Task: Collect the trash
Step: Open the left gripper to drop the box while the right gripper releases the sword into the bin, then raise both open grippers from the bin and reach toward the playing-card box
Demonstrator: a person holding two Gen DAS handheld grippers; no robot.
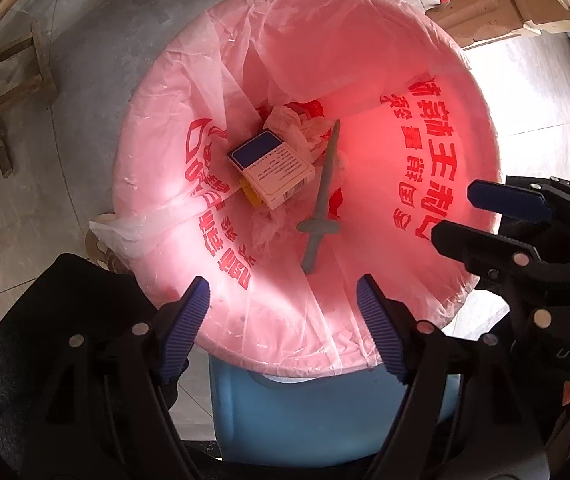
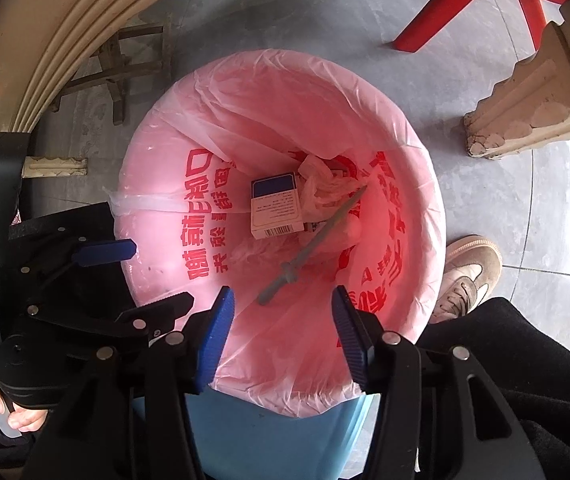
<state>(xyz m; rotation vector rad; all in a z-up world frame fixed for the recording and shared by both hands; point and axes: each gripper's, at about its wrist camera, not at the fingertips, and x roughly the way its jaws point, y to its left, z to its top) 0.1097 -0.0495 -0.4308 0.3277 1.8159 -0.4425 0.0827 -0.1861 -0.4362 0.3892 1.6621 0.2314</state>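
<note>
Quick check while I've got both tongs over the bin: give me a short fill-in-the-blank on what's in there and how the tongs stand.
1. The bin is lined with a ____ plastic bag printed with red characters.
2. The grey toy sword lies ____ the bag, beside the blue-and-white box.
3. The left tongs and right tongs are both ____ and hold nothing.
4. Near the bin, the person's ____ rests on the tiled floor.

Missing words: pink; inside; open; shoe
</note>
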